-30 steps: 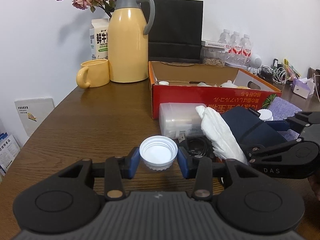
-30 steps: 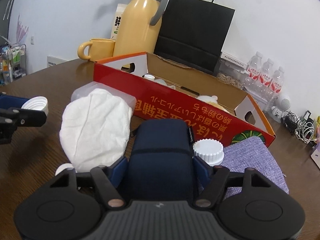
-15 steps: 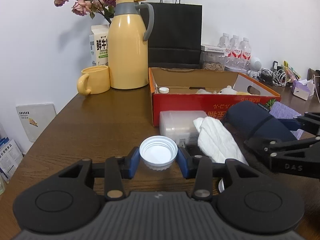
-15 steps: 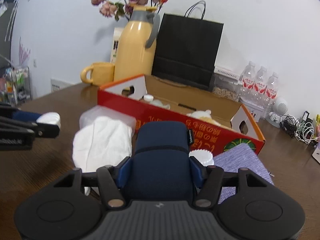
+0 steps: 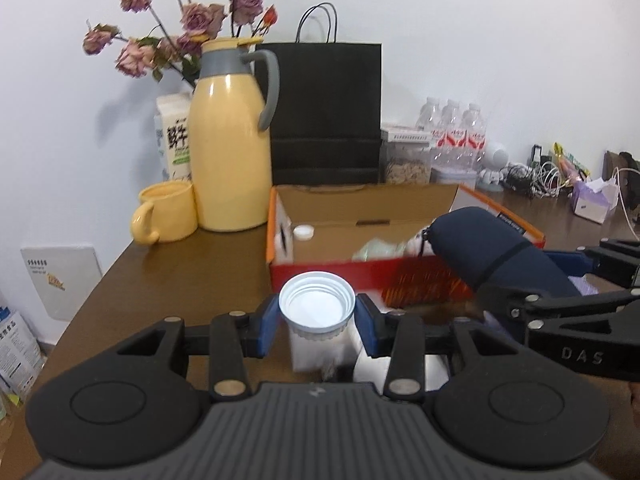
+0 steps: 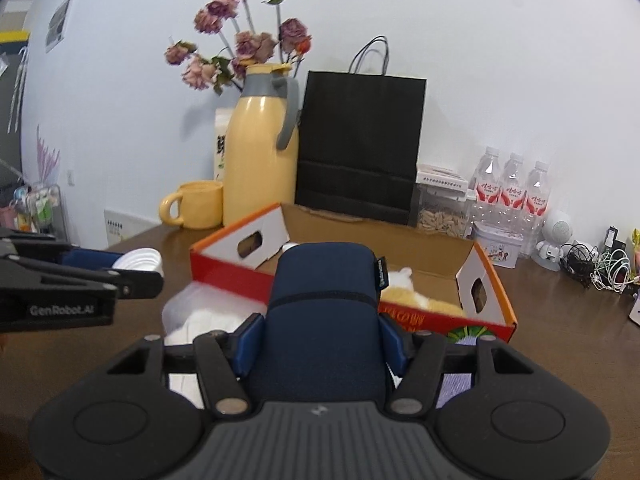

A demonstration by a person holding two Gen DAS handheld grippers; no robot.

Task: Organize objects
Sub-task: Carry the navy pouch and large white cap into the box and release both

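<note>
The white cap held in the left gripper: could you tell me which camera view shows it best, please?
The left wrist view: the white cap sits centred between the left gripper pads, open side up, ridged rim visible. The right wrist view shows it only sideways at the frame's left, partly hidden by a finger.

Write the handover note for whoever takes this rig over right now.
Left gripper: shut on a white ribbed plastic jar lid, held above the brown wooden table.
Right gripper: shut on a navy blue fabric pouch, also off the table.
Red cardboard box: open, already holding a small white cap and soft items.
Left: lid and pouch likely go in; a white cloth remains outside.
</note>
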